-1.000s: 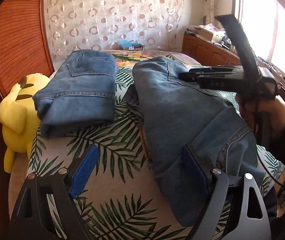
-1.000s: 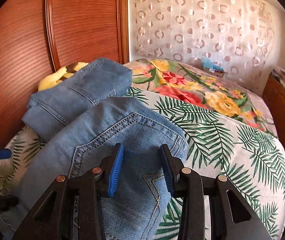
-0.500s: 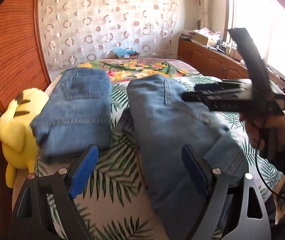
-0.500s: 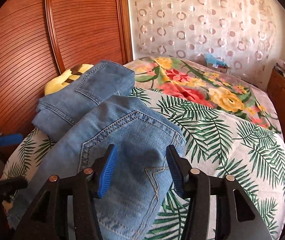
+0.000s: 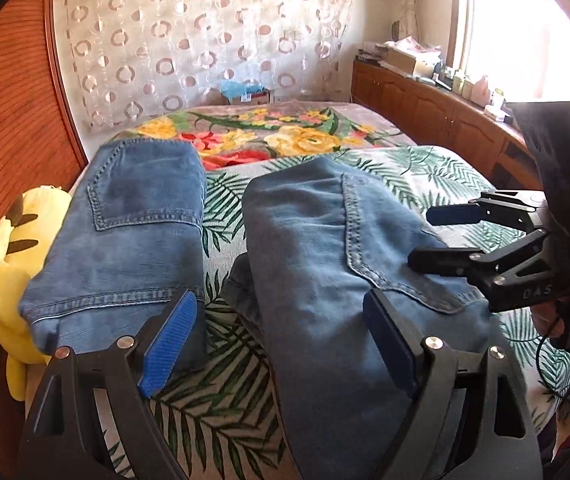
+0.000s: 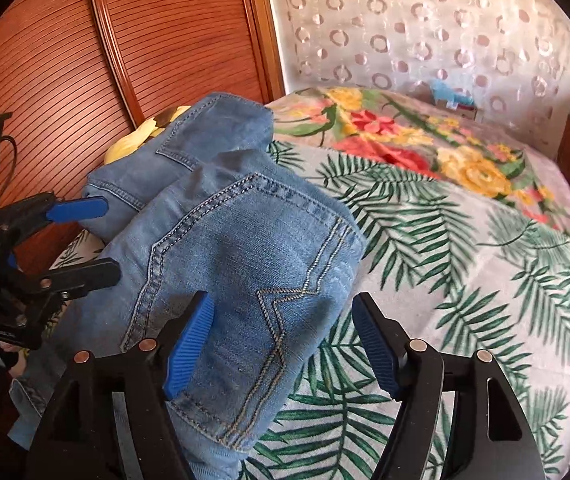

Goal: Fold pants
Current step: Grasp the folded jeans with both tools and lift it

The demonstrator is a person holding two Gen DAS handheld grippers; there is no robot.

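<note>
Right wrist view: the right gripper is seen over the near end of the folded jeans, its blue pads spread apart with the denim below and between them but not pinched. Its jaws have just been opening, and no cloth is gripped; the fold appears to have been released. In the left wrist view the left gripper is likewise held with its fingers spread wide, nothing between them except the jeans' left edge and the leaf-print bedspread seen beneath.

The jeans are taken as the landmark. They lie on the bedspread as a thick bundle, a back pocket uppermost. A second pair of jeans, already folded flat, lies just beside them on the left, toward the wooden headboard, and a yellow plush toy sits beyond that pair, well apart from the landmark. A flowered blanket is spread on the bed beyond the jeans' far end.

The step in hand is judged to be the release after a fold, with the task nearly finished. The bundle looks humped rather than flat, and its near end hangs past the edge in the right wrist view. The next move would call for the bundle to be pressed or smoothed, or for that loose end to be pinched and tucked square. Care would be needed that the layers are not dragged apart.
</note>
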